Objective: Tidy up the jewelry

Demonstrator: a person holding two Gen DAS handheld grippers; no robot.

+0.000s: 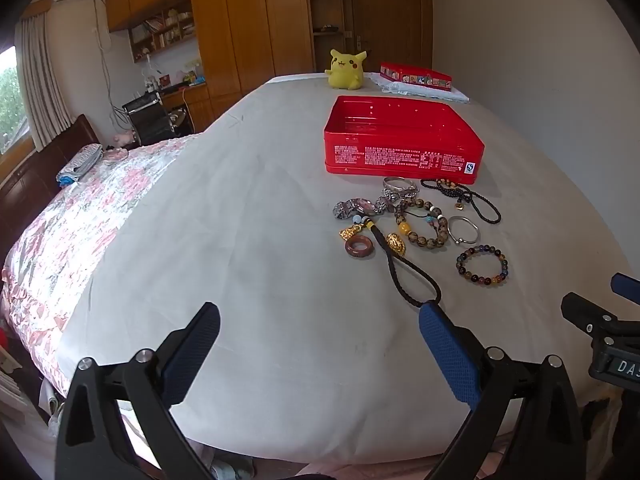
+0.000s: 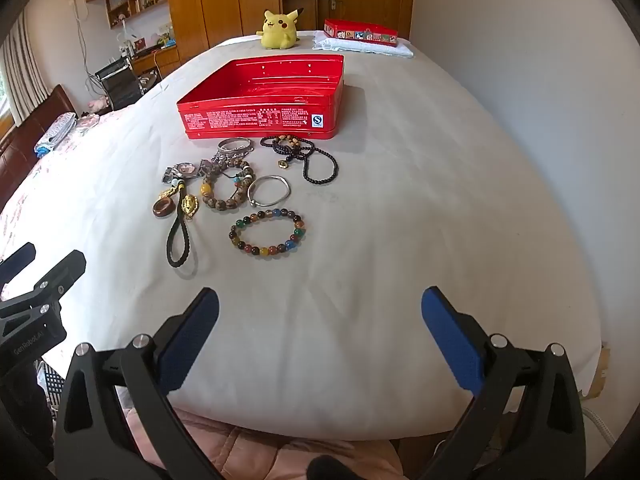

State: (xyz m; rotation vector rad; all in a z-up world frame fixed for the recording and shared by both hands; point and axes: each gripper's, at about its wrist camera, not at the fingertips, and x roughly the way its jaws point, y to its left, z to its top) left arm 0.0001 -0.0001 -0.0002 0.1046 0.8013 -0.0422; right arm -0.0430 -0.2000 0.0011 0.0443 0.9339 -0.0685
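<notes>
Both grippers: the left gripper [image 1: 320, 322] and the right gripper [image 2: 320, 306] hang over the near edge of the bed with their blue-padded fingers [image 2: 448, 340] spread wide and nothing between them.
Jewelry: a loose cluster lies on the pale grey bedsheet [image 2: 400, 220], just in front of the open red metal tin [image 2: 264, 100], which looks empty.
Nearest piece: the multicoloured round-bead bracelet [image 2: 267, 231] lies apart from the rest, closest to the right gripper (the easy first pick, I judge).
Tangled pieces: the brown speckled bead bracelet [image 2: 226, 194], the thin silver bangle [image 2: 269, 191], the black bead necklace with a small gold charm [image 2: 308, 158] and the black braided cord loop with gold charms [image 2: 181, 236] touch or overlap.
Doing it well: start at the outside of the cluster, close the fingers across one side of a bracelet's ring instead of its hollow middle, lift straight up so neighbours do not drag, and release low inside the tin.
Risk: the sheet is soft, so pressing down may pinch cloth along with beads.
Right view only: the tin's inner floor and far wall.
Left view only: the brown ring-shaped pendant [image 1: 360, 247] and the cord loop [image 1: 412, 276] close to its own fingers, plus the floral quilt [image 1: 72, 220] on the bed's left.
Background: a yellow plush toy [image 1: 346, 69] sits at the far end.
</notes>
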